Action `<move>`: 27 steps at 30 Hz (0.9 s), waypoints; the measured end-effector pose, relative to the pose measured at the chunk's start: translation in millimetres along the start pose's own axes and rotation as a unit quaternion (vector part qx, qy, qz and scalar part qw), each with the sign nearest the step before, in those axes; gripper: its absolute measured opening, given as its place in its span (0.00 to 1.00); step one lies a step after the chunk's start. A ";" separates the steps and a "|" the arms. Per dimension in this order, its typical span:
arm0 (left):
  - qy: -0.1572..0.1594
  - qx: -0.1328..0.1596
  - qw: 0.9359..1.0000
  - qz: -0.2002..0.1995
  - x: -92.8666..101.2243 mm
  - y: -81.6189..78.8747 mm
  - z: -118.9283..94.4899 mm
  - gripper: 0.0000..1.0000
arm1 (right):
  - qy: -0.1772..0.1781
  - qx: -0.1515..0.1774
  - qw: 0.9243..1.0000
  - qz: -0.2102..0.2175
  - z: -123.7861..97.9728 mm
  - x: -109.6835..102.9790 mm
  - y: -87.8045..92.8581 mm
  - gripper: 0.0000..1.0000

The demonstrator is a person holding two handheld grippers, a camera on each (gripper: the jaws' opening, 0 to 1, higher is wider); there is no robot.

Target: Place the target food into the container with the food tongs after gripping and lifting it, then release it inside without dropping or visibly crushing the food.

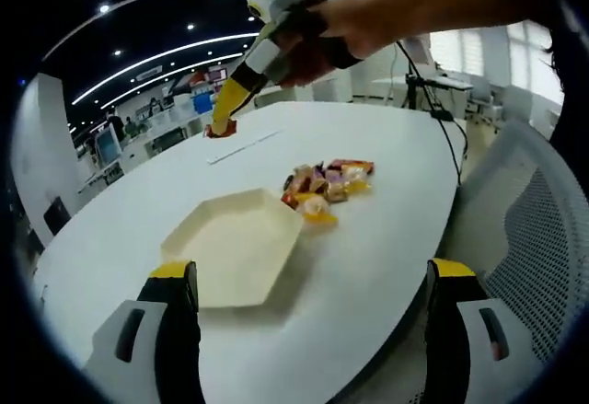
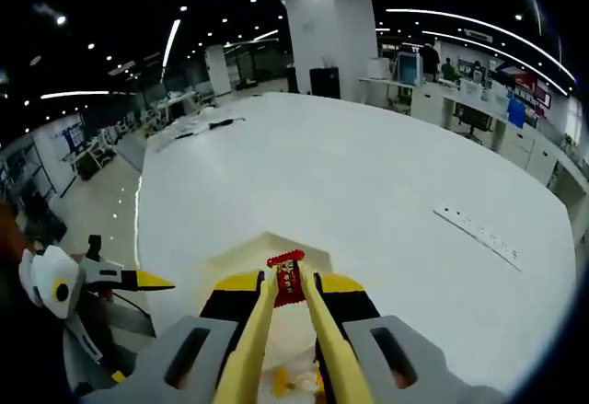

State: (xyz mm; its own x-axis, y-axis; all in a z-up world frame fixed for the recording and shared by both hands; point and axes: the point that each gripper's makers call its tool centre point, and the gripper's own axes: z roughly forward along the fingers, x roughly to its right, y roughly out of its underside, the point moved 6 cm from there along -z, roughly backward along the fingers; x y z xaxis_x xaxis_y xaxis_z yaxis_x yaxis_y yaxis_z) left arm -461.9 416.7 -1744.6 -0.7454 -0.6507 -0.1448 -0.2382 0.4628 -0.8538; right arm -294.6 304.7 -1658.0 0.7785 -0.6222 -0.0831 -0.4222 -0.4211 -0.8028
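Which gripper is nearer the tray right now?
Left. The left gripper hangs open at the table's near edge, right beside the tray. The right gripper, tongs shut on a red-wrapped snack, is raised beyond the tray.

No text can be read anywhere — the print on the candy wrappers (image 1: 328, 186) and the small red packet (image 2: 286, 278) is too blurred, and the far signs too.
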 end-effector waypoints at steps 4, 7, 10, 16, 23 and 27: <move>-0.001 0.004 1.000 -0.002 -0.6 -0.9 -0.6 0.99 | -0.007 -0.006 1.000 -0.010 5.2 -6.6 1.2 0.20; -0.004 0.004 1.000 -0.003 -1.5 -1.1 -1.4 0.99 | -0.021 -0.010 1.000 -0.020 7.7 -13.5 -0.2 0.21; -0.006 0.003 1.000 -0.004 -2.3 -0.6 -1.4 0.99 | -0.030 -0.011 0.999 -0.027 8.5 -17.0 -2.1 0.21; -0.007 0.003 1.000 -0.007 -2.7 -0.5 -1.2 0.99 | -0.033 -0.004 0.999 -0.029 3.1 -14.2 -7.4 0.21; -0.013 0.000 1.000 -0.020 -8.4 3.6 -1.7 0.99 | -0.032 0.000 0.999 -0.029 -18.0 -1.9 -12.3 0.22; -0.019 -0.004 1.000 -0.009 -9.1 4.1 -2.8 0.99 | -0.020 0.006 0.999 -0.037 -36.1 14.5 -13.9 0.23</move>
State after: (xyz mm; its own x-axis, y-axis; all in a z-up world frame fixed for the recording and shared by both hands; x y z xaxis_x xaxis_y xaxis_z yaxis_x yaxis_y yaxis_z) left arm -457.8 426.2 -1745.4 -0.7168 -0.6812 -0.1489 -0.2556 0.4554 -0.8528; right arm -294.2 277.7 -1626.8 0.8252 -0.5629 -0.0468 -0.3581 -0.4572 -0.8141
